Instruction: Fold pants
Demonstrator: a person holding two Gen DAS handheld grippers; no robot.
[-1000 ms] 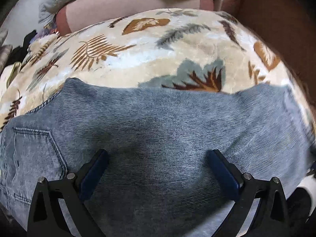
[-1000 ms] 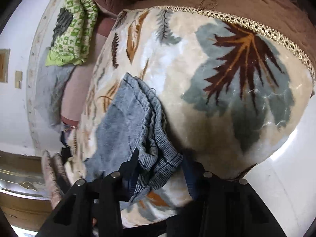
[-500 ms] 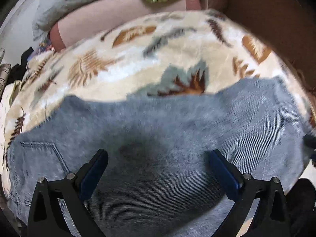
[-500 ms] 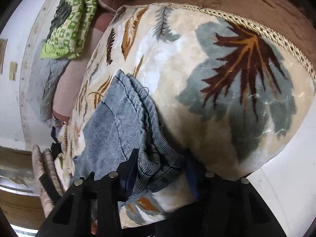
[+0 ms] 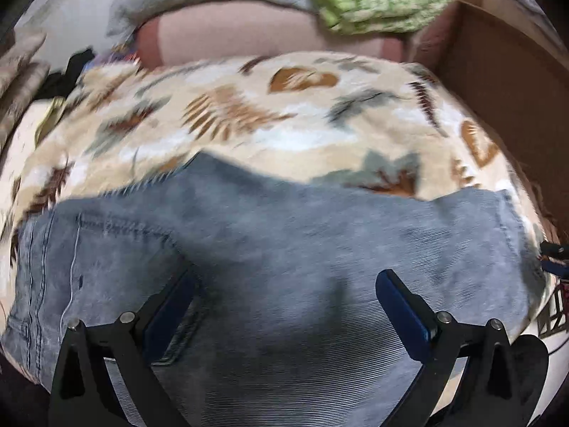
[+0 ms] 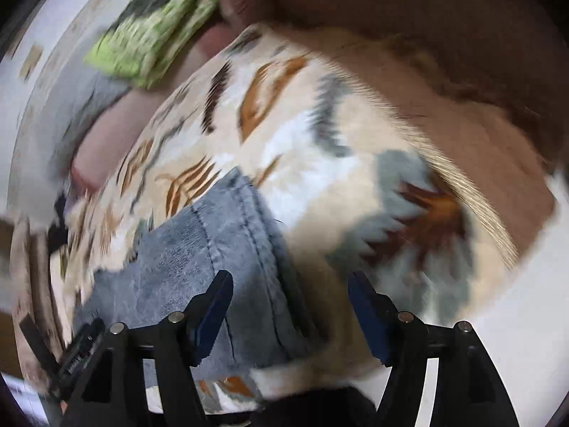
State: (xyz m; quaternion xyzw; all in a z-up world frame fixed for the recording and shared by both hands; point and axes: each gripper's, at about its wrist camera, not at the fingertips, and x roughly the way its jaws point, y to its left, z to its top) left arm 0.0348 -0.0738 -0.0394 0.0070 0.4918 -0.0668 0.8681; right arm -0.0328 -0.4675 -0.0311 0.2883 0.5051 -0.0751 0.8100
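Pants (image 5: 302, 249) lengthwise across blanket (image 5: 249, 135); left claw (image 5: 284, 306) wide apart, right claw (image 6: 290, 302) opening, both gripping nothing.

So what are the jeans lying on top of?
The jeans lie on a cream leaf-print blanket, which shows around their far edge. Whatever is beneath the denim itself is covered.

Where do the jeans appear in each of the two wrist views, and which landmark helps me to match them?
Left wrist: the jeans fill the lower half of the picture, lying flat on the leaf-print blanket.
Right wrist: the jeans lie at lower left, on the leaf-print blanket.
Shared landmark: the green patterned cloth, top right in the left view, top left in the right.
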